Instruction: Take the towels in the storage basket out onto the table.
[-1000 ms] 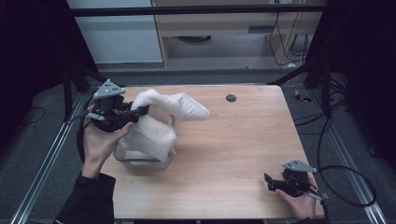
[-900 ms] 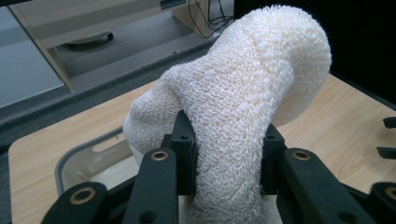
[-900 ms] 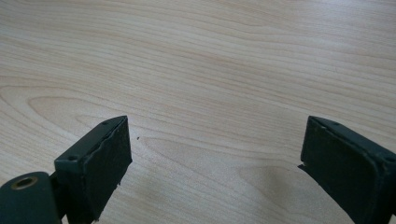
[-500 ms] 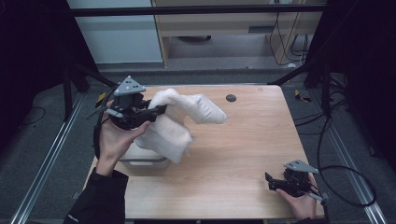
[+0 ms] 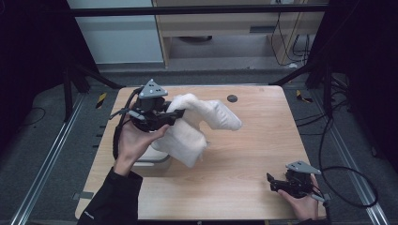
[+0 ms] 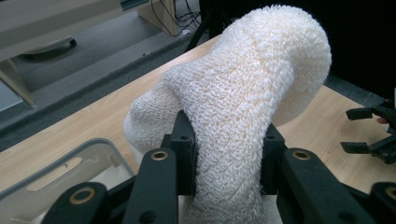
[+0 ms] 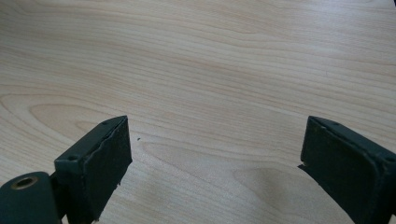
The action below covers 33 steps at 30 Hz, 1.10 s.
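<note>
Since a second ago: towel (image 5: 197, 129) carried away from the clear plastic tub (image 5: 151, 159), across the counter (image 5: 244, 154) toward its middle and slightly farther from the person. Left hand-held gripper (image 5: 176, 114) clamped on a thick fold of that towel, pads pressed into the loops on both sides in the left gripper view (image 6: 243, 140). Hanging now beside and partly above the tub rather than over its middle; one rolled end pointing toward the far right, lower end drooping close to the wood. Probably a lift out of the tub, well along, with laying down or spreading on the bare wood next.

Right hand-held gripper (image 5: 277, 183) resting at the near right corner, well apart from the tub, jaws spread wide with nothing but wood grain between them (image 7: 215, 154). No shift there.

Around the tub: small dark round hole (image 5: 232, 98) at the far edge of the counter, beyond the towel. Cable (image 5: 347, 187) looping off the right side. Nothing lying on the wood between towel and right hand-held gripper; only possible snag, the drooping end dragging on the tub's rim.
</note>
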Available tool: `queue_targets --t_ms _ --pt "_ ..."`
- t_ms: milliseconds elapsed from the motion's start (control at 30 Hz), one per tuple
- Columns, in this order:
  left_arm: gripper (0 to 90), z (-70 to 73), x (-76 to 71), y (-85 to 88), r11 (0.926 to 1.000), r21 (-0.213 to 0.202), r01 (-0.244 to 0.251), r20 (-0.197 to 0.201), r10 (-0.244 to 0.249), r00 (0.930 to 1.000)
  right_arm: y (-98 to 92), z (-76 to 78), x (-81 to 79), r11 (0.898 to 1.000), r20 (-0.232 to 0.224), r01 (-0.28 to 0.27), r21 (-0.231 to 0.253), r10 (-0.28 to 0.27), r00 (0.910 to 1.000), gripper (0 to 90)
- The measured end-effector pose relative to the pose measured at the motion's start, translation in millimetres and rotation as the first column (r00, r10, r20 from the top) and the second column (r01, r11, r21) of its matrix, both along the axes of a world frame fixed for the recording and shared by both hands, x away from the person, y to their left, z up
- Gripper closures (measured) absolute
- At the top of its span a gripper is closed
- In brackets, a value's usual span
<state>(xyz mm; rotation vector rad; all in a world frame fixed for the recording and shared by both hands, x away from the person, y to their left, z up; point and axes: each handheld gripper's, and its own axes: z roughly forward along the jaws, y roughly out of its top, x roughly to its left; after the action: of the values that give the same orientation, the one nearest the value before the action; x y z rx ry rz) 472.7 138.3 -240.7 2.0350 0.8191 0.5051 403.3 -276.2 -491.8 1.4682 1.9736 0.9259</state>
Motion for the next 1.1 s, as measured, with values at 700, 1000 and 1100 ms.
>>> queue_targets --t_ms 700,1000,1100 --pt "67.3 -34.4 11.9 -45.7 0.9977 0.032 0.059 -0.065 -0.057 0.9963 -0.2 -0.3 0.0 1.000 0.005 -0.003 -0.003 0.003 1.0000 8.5" --pt "67.3 -49.9 15.5 -62.8 0.9963 0.042 0.074 -0.072 -0.071 0.9948 0.2 -0.3 -0.3 1.000 0.005 -0.003 -0.003 0.003 1.0000 8.5" --pt "67.3 -57.5 16.9 -68.5 0.9953 0.047 0.084 -0.075 -0.080 0.9939 0.4 -0.2 -0.7 1.000 0.004 -0.002 0.000 0.002 1.0000 8.5"
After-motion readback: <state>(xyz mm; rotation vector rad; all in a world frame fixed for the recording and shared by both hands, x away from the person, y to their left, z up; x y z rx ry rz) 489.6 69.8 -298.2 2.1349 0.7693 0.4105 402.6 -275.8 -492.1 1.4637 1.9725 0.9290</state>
